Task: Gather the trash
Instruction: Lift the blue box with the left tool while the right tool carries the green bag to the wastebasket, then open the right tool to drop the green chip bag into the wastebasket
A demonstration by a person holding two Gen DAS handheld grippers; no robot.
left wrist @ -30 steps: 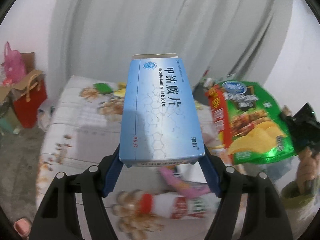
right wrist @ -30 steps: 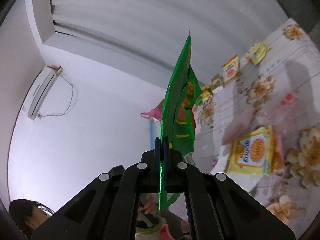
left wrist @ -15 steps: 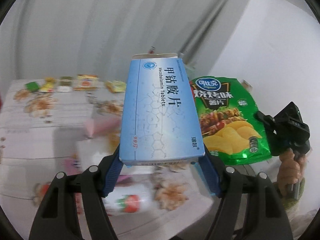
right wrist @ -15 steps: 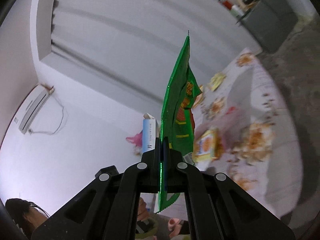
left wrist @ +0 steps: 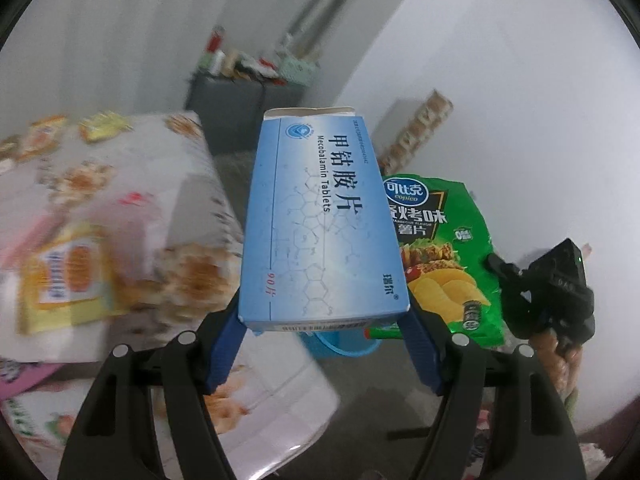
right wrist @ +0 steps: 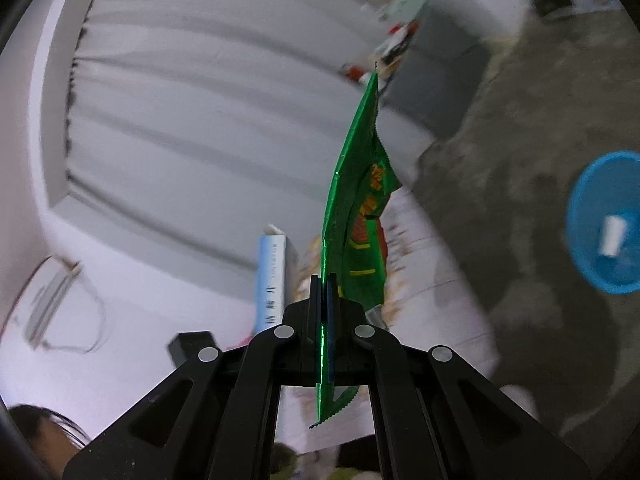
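My left gripper (left wrist: 324, 320) is shut on a blue medicine box (left wrist: 320, 224), held upright in the air beyond the table's corner. My right gripper (right wrist: 324, 292) is shut on a green chip bag (right wrist: 356, 216), seen edge-on. In the left wrist view the chip bag (left wrist: 444, 256) hangs to the right of the box, with the right gripper's body (left wrist: 556, 292) beside it. The box also shows in the right wrist view (right wrist: 270, 276). A blue bin (right wrist: 604, 224) stands on the floor at the right; part of it (left wrist: 344, 344) shows under the box.
The floral-cloth table (left wrist: 120, 216) lies at the left with a yellow snack packet (left wrist: 64, 276) and small wrappers (left wrist: 96, 126) on it. A grey cabinet (left wrist: 240, 108) with bottles stands at the back. White item lies inside the bin (right wrist: 612, 236).
Both grippers have swung right, away from the table top toward the floor side. The blue bin has come into view. Both still hold their items.
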